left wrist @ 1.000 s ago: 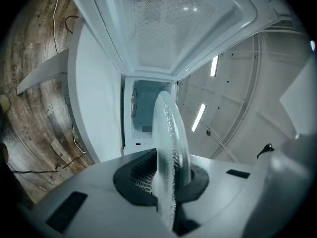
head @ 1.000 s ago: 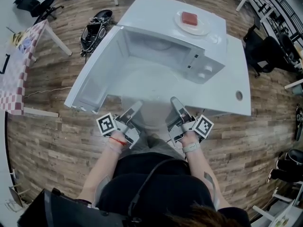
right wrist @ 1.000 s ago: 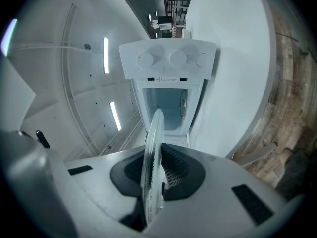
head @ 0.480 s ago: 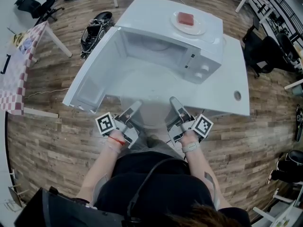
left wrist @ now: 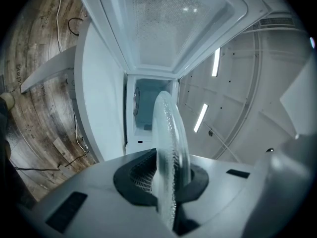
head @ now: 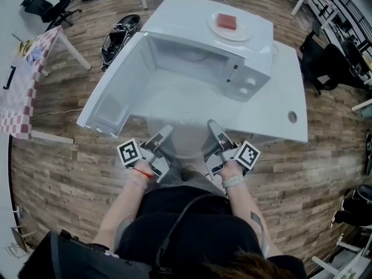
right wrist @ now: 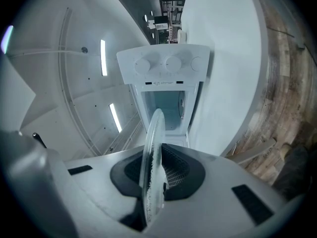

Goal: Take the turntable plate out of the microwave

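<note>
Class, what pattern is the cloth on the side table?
The cloth is red-and-white checked; head view.

Wood-plank floor (head: 70, 173) surrounds a white table (head: 290, 92); a checked-cloth table (head: 23, 92) and an office chair (head: 43, 7) near the floor's left edge; dark chairs (head: 331, 60) right; ceiling strip lights (left wrist: 216, 62) glow.

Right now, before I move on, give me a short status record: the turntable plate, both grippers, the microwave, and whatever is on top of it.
turntable plate: clear glass, out of the cavity, held in front of the microwave
left gripper: shut on the plate's left rim
right gripper: shut on the plate's right rim
microwave: stands on the white table
door: swung open to the left
on top: small plate carrying a red block
</note>
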`<state>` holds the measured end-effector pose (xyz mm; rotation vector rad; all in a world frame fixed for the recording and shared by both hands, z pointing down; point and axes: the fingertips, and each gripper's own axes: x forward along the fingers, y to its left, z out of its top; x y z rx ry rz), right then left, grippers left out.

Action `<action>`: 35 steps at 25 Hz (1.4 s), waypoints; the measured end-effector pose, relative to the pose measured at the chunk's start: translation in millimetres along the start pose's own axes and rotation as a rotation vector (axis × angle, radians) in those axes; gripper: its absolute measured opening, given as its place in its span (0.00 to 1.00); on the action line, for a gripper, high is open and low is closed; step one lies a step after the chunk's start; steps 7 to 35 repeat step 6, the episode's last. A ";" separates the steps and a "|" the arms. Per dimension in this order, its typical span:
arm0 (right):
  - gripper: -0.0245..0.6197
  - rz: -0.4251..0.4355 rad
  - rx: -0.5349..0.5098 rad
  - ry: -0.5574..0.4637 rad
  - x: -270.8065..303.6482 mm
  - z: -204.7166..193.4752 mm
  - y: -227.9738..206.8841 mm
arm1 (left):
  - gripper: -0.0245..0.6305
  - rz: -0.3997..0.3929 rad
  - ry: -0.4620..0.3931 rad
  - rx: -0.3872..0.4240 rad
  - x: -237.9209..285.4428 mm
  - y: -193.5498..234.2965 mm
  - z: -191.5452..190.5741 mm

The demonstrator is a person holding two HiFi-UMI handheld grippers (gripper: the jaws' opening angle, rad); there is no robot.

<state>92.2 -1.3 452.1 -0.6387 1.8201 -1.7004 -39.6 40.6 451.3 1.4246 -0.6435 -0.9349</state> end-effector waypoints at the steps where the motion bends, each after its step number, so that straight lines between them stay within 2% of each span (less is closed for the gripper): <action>1: 0.10 -0.001 0.006 0.001 -0.3 -1.1 -0.6 | 0.09 0.003 -0.003 -0.001 -1.2 0.1 -0.3; 35: 0.10 -0.004 0.012 0.005 -1.6 -1.9 -2.6 | 0.09 0.011 -0.005 0.007 -2.6 0.3 -1.0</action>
